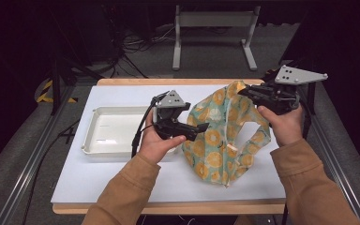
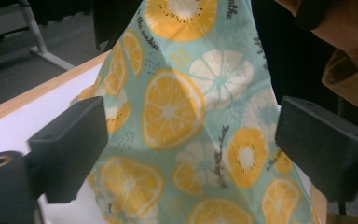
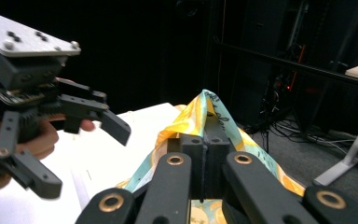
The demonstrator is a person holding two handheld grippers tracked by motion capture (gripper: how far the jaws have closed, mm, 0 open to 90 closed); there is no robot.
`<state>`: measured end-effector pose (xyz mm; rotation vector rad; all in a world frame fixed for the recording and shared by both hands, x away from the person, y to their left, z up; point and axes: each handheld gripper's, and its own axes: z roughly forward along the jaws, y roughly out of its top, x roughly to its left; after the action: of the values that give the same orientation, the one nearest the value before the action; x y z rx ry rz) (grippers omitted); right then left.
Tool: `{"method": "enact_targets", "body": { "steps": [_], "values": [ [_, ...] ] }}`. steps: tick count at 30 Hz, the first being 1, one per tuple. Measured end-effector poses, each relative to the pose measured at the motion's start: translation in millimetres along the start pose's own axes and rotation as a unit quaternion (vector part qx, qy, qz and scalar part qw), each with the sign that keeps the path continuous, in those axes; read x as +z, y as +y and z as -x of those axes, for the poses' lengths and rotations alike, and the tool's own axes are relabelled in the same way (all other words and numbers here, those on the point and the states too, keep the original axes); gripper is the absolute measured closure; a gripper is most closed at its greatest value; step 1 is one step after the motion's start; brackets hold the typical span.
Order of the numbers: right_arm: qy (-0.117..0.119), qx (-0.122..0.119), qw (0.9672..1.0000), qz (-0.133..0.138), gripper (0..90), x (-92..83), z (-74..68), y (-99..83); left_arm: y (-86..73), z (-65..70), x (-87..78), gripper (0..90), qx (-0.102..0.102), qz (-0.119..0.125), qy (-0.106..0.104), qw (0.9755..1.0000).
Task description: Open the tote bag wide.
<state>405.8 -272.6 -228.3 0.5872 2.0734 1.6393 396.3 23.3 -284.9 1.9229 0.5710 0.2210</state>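
Fingers (image 3: 205, 158) of the right gripper (image 1: 246, 91) pinch the citrus-print cloth (image 1: 218, 136), lifting it off the counter (image 1: 122, 173); left gripper (image 1: 201, 127) fingers spread beside it. One thin pinch could slip, dropping the cloth.

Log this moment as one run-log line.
right gripper: shut on citrus-print cloth, lifted | left gripper: open, facing cloth | white tray: untouched

Tray (image 1: 105, 129) on table (image 1: 98, 178) at left, cloth bag (image 1: 215, 140) right of it, stand (image 1: 213, 21) behind table
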Motion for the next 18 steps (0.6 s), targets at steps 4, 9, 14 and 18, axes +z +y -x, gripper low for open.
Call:
{"method": "enact_targets", "body": {
  "steps": [4, 9, 14, 18],
  "values": [
    [0.006, -0.002, 1.0000, 0.001, 90.0, 4.5, -2.3, 0.2, 3.0, 0.1, 9.8, 7.5, -0.003, -0.001, -0.004, 1.0000],
    [0.010, -0.002, 1.0000, 0.000, 90.0, 7.4, -4.1, -0.6, 6.2, 0.2, 17.0, 6.9, -0.014, 0.010, -0.009, 0.9998],
    [0.015, -0.003, 0.9999, 0.001, 90.0, 10.5, -5.9, -1.4, 9.7, 2.2, 26.0, 5.1, -0.011, 0.006, -0.001, 0.9999],
    [0.021, -0.004, 0.9998, 0.001, 90.0, 12.2, -7.7, -2.1, 10.3, 1.8, 37.0, 3.8, -0.012, 0.001, 0.003, 0.9999]
  ]
}}
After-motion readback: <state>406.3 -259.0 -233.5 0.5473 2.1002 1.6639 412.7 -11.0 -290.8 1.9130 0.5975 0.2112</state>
